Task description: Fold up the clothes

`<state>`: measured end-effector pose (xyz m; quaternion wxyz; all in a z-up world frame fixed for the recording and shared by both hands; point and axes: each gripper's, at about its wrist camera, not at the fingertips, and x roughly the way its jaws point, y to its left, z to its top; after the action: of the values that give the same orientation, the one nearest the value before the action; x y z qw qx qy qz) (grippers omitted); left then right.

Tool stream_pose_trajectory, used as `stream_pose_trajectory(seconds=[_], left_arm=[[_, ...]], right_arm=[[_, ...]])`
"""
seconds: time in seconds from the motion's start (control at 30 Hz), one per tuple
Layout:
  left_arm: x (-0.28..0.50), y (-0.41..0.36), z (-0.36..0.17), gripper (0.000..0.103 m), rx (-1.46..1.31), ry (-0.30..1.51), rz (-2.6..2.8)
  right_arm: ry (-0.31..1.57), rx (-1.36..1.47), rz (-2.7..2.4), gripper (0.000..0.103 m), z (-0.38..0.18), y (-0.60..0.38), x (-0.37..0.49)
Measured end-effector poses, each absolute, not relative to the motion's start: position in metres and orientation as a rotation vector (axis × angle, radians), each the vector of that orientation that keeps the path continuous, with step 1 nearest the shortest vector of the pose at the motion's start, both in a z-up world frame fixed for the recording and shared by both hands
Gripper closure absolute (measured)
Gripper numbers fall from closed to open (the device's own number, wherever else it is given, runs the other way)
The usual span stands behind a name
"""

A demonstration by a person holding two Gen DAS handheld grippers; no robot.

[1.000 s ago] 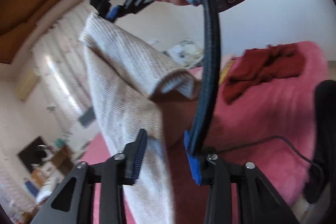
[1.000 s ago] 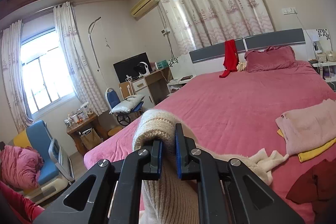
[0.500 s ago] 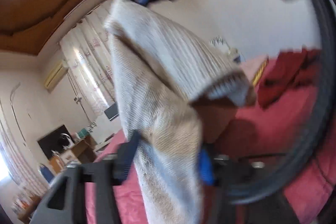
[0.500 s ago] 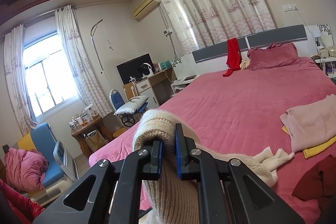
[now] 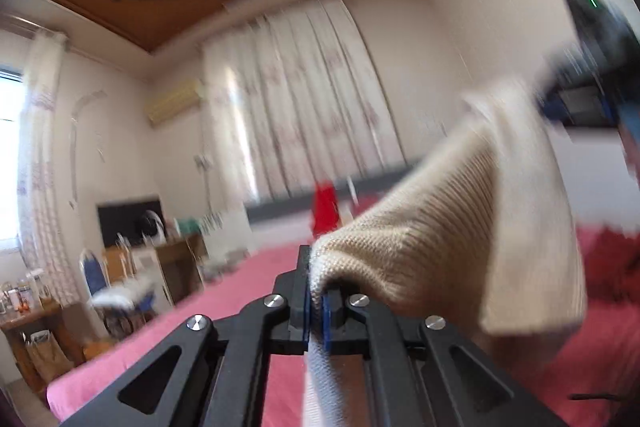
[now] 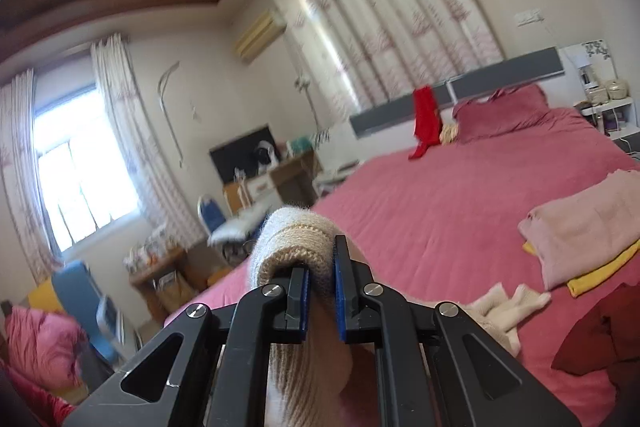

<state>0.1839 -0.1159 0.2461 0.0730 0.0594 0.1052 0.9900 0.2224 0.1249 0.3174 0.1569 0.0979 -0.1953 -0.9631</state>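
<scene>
**Both claws pinch the beige knit, held up over the bed**

The left gripper [image 5: 315, 301] is clenched on an edge of the beige ribbed sweater [image 5: 460, 243]; the cloth rises from its jaws toward 2 o'clock, where the blurred right gripper [image 5: 576, 103] appears to hold the far end. In the right wrist view, the right gripper [image 6: 319, 285] is clamped on a rolled fold of the same sweater [image 6: 296, 239], which bulges above the blue pads [image 6: 340, 291] and drops below them. The garment hangs in the air above the pink bedspread [image 6: 460, 211].

The step in hand looks like spreading the knit between two held points before laying it down. To do it well, draw the grippers apart evenly until the span is flat and free of twist, keeping both grips firm, since thick knit can creep out of narrow pads. Lower it onto bare bedspread at 12 o'clock, away from the pink-and-yellow folded stack [image 6: 588, 231], the cream garment [image 6: 504, 311] and the dark red garment [image 6: 600, 339] at 3 to 4 o'clock.
</scene>
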Motion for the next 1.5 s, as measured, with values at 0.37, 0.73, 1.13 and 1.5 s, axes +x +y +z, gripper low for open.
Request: stream_pose_trajectory(seconds=[0.37,0.73,1.13,1.5], left_arm=[[0.251,-0.213,0.446,0.099,0.626,0.235,2.859],[0.303,-0.244,0.462,0.096,0.366,0.431,2.798],[0.072,-0.194,0.282,0.095,-0.337,0.401,2.846],[-0.179,-0.132,0.073,0.089,-1.206,0.633,2.738]], right_arm=[[-0.148,-0.136,-2.684,0.092,0.494,0.077,0.304],[-0.104,-0.088,-2.605,0.092,0.500,0.043,0.377],[-0.392,0.367,-2.832,0.092,0.329,0.073,0.195],[-0.472,1.148,-2.841,0.082,0.149,0.138,-0.113]])
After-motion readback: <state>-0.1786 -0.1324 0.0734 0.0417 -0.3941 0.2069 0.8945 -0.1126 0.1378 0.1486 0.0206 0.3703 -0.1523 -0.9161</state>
